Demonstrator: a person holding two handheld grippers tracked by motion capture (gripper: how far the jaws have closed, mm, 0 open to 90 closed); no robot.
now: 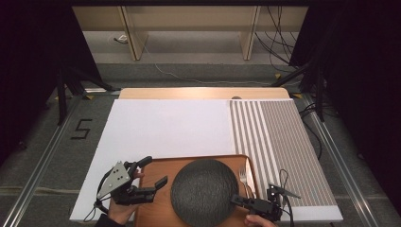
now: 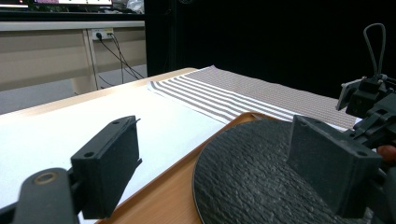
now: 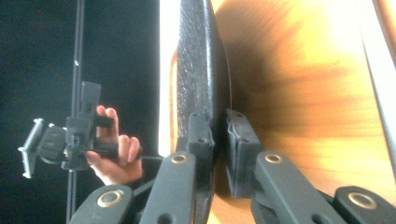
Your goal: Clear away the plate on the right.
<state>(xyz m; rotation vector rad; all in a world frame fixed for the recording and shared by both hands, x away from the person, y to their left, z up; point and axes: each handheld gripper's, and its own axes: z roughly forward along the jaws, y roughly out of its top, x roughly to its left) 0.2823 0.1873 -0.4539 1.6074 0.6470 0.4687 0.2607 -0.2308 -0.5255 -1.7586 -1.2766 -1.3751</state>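
Observation:
A dark round textured plate (image 1: 204, 191) lies on a wooden tray (image 1: 158, 165) at the near edge of the table. My right gripper (image 1: 235, 200) is shut on the plate's near right rim. In the right gripper view its pads (image 3: 240, 140) clamp the plate (image 3: 196, 70) edge-on above the tray (image 3: 303, 93). My left gripper (image 1: 157, 170) is open over the tray's left part, just left of the plate. In the left gripper view its jaws stand wide apart, with the plate (image 2: 252, 168) ahead and nothing between them. A fork (image 1: 244, 178) lies on the tray, right of the plate.
The tray sits on a white mat (image 1: 165, 125). A grey striped cloth (image 1: 279, 142) covers the table's right side. Desks and cables stand on the floor beyond the far edge. A hand holding the left gripper (image 3: 70, 135) appears in the right gripper view.

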